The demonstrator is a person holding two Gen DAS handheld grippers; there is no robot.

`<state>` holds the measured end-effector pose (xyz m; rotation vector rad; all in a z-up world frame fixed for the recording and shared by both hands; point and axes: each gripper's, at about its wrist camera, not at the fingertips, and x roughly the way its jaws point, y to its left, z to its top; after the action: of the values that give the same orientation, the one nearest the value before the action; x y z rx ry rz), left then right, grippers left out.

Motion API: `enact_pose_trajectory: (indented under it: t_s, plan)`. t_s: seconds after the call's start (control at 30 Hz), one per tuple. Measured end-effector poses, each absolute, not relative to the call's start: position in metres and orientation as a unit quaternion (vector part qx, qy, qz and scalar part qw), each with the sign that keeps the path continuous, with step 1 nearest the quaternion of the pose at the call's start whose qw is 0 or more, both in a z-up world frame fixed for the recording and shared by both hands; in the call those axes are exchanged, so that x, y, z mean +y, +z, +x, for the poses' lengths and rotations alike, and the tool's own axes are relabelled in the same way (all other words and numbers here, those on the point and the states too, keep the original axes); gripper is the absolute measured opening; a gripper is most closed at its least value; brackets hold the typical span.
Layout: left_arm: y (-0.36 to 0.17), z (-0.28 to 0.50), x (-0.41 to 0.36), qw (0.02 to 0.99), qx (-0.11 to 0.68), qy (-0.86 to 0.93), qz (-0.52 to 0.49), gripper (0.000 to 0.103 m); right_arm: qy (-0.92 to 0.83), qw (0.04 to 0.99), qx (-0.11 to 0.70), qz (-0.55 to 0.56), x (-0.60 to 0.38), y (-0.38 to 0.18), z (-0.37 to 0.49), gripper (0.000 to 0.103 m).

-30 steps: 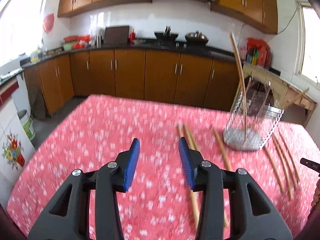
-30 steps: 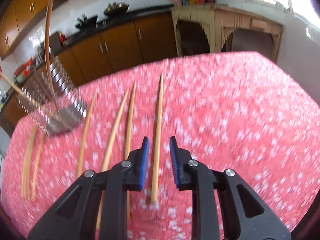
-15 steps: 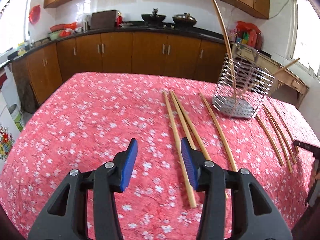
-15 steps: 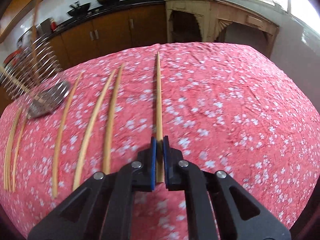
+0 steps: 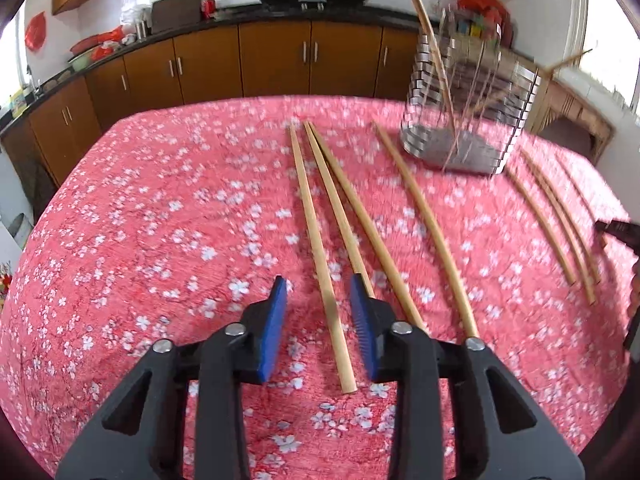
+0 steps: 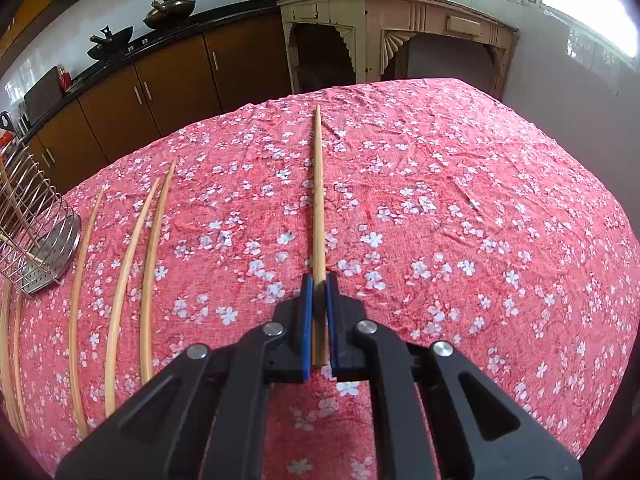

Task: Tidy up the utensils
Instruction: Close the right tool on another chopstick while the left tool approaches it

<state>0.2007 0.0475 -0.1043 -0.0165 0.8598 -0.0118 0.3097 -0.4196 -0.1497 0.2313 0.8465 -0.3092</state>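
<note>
Right wrist: tongs (image 6: 318, 280) clamp a chopstick (image 6: 318, 200) (on the tablecloth (image 6: 480, 220)).

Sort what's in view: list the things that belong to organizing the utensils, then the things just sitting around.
Job:
- chopsticks on the cloth
- chopstick in the right claw
- chopstick between the closing left claw's blue pads
- wire utensil holder

Bystanders:
- woks
- cabinets
- cream side table

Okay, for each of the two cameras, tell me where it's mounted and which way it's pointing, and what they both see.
Left wrist: on the left tongs, aimed down over the table; its jaws are closing around a chopstick lying between them.
Right wrist: on the right tongs, aimed down across the table, clamped on another chopstick.
Shared: red floral tablecloth, wire utensil holder, brown cabinets.
</note>
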Motion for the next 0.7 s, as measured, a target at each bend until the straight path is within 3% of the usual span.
enact_pose_trajectory:
  t_s: [0.17,0.5,0.7]
  plan:
    - [-0.110,0.212,0.046,0.903,0.430,0.009,0.009,0.008,-0.149,0.894,0.408,0.112,-0.420,-0.150,0.310,0.008]
    - [-0.110,0.265,0.098,0.902,0.428,0.051,0.013,0.007,-0.150,0.893,0.407,0.117,-0.425,-0.150,0.316,0.008]
    - [-0.105,0.254,0.109,0.909,0.415,0.032,-0.010,0.008,-0.147,0.894,0.408,0.115,-0.426,-0.151,0.315,0.008]
